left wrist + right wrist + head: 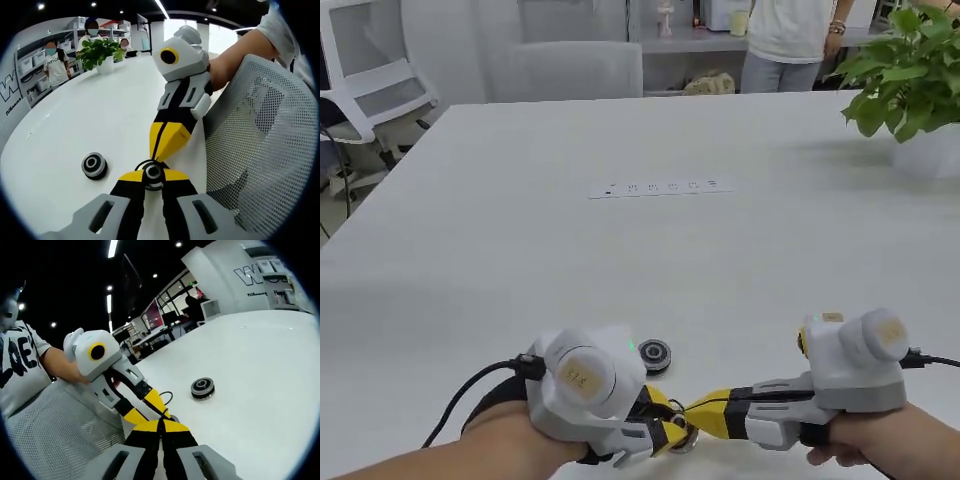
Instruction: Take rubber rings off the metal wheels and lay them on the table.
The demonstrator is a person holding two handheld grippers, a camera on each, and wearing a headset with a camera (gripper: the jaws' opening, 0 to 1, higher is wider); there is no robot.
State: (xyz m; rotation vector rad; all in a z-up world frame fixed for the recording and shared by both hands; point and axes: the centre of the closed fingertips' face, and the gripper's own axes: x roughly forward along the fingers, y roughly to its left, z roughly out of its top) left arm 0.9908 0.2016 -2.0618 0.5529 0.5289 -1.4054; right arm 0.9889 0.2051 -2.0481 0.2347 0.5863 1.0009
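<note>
Step in hand, as judged: stripping a ring from a wheel held between the two tools at the near edge of the counter [60, 115].

The left tongs [153, 178] are closed narrow on a small metal wheel [153, 171], gripping it by its sides. The right tongs [161, 424] meet them nose to nose, with jaws pressed together at the wheel's rim. A thin dark loop stands off one side of the wheel and is probably the rubber ring [140, 164], partly lifted. Whether the right jaws actually have rubber between them cannot be confirmed.

Recommendation: the left tongs should hold the wheel firm and stop it turning. The right tongs should draw the ring off along the axle line, working round the rim rather than hauling at one spot. Rubber stretches and may snap back or flick the wheel loose. Once free, the ring should be laid flat on open counter.

A second wheel [654, 355], dark ring still on, lies flat on the counter. It sits just beyond the meeting tips, apart from both tools.
</note>
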